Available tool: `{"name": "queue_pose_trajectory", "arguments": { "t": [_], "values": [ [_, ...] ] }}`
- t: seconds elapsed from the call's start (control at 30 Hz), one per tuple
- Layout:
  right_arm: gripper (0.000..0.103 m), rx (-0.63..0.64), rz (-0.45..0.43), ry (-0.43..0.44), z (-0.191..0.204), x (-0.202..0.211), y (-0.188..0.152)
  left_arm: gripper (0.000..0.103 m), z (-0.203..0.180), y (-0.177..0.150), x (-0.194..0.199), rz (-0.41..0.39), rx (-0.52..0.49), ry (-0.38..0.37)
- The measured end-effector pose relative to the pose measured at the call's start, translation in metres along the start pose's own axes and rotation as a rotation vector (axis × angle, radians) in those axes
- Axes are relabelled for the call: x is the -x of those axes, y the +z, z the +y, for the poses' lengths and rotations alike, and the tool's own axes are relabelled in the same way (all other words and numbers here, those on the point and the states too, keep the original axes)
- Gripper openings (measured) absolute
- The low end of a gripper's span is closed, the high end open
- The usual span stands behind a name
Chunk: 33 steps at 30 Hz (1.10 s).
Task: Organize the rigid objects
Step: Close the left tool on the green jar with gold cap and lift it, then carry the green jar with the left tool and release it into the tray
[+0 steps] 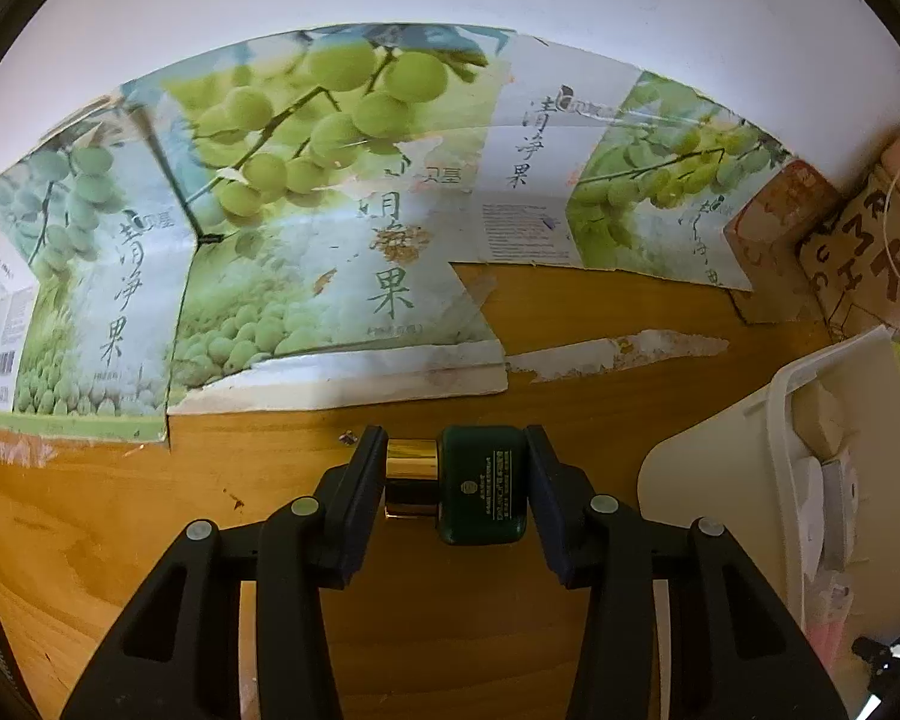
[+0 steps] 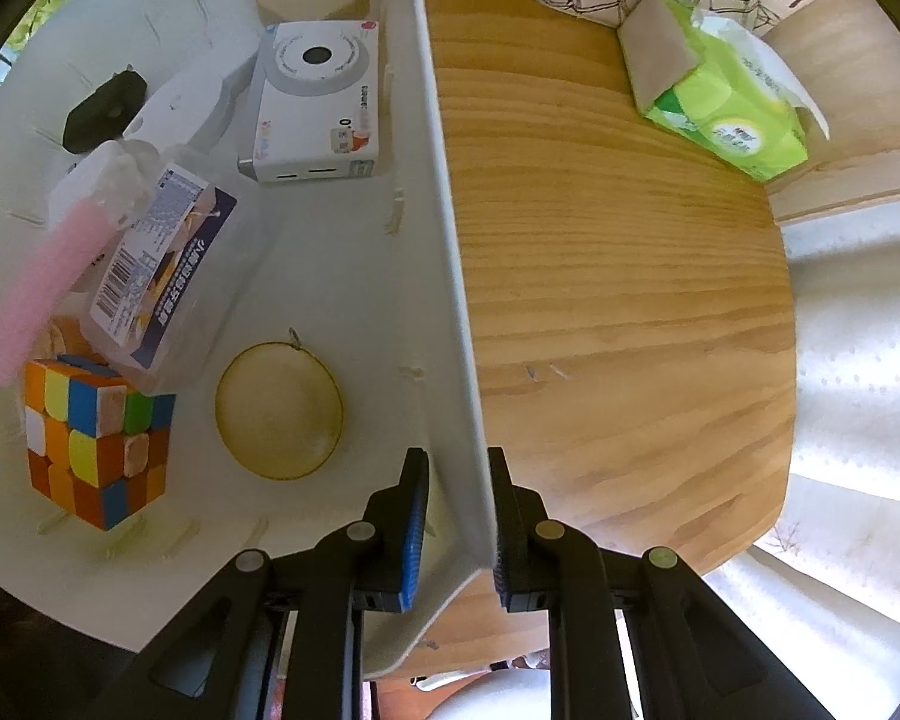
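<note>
You had the white plastic bin (image 2: 450,312) well stocked by this point: a scrambled multicoloured puzzle cube (image 2: 96,441), a white toy camera (image 2: 315,99), a flat round tan disc (image 2: 279,411), a clear labelled plastic bottle (image 2: 162,276) and a small black object (image 2: 105,114) all lay inside it. Your right hand-held gripper (image 2: 456,519) was pinched narrow on the bin's near wall, steadying it. What was left, by my reading, was the small dark green bottle with a shiny gold cap (image 1: 468,483). It lay on its side on the wooden worktop (image 1: 570,324), cap to the left, just left of the bin. Your left hand-held gripper (image 1: 456,480) clamped it end to end, not yet lifted.
</note>
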State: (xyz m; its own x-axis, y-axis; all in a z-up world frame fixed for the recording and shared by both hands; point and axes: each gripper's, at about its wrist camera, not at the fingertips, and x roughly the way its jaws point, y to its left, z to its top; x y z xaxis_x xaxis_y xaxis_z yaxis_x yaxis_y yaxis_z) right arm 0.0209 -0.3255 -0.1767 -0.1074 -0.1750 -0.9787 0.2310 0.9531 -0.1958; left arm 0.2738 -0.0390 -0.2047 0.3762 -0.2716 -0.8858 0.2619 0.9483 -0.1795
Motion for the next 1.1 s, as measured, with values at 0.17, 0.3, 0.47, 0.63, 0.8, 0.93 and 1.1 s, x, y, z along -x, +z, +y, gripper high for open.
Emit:
{"name": "queue_pose_trajectory", "arguments": {
  "t": [0.17, 0.3, 0.47, 0.63, 0.8, 0.93, 1.1],
  "values": [
    [0.042, -0.012, -0.034, -0.005, -0.005, 0.013, -0.005, 0.048, 0.012, -0.014, 0.015, -0.004, 0.07, -0.016],
    [0.052, -0.018, -0.071, -0.006, -0.01, 0.024, -0.005, 0.048, 0.016, -0.031, 0.034, -0.015, 0.116, -0.016],
    [0.061, -0.002, -0.122, 0.007, -0.011, 0.036, -0.004, 0.048, 0.024, -0.046, 0.062, -0.022, 0.167, -0.007],
    [0.066, 0.029, -0.157, 0.034, -0.011, 0.04, -0.001, 0.048, 0.032, -0.068, 0.095, -0.033, 0.24, 0.001],
    [0.068, 0.028, -0.185, 0.079, -0.013, 0.042, 0.001, 0.048, 0.033, -0.1, 0.133, -0.061, 0.269, 0.039],
    [0.078, 0.005, -0.202, 0.077, -0.006, 0.043, -0.006, 0.048, 0.03, -0.123, 0.165, -0.099, 0.277, 0.049],
    [0.078, 0.003, -0.232, 0.087, 0.009, 0.046, -0.017, 0.048, 0.011, -0.14, 0.192, -0.123, 0.25, 0.072]
  ]
}}
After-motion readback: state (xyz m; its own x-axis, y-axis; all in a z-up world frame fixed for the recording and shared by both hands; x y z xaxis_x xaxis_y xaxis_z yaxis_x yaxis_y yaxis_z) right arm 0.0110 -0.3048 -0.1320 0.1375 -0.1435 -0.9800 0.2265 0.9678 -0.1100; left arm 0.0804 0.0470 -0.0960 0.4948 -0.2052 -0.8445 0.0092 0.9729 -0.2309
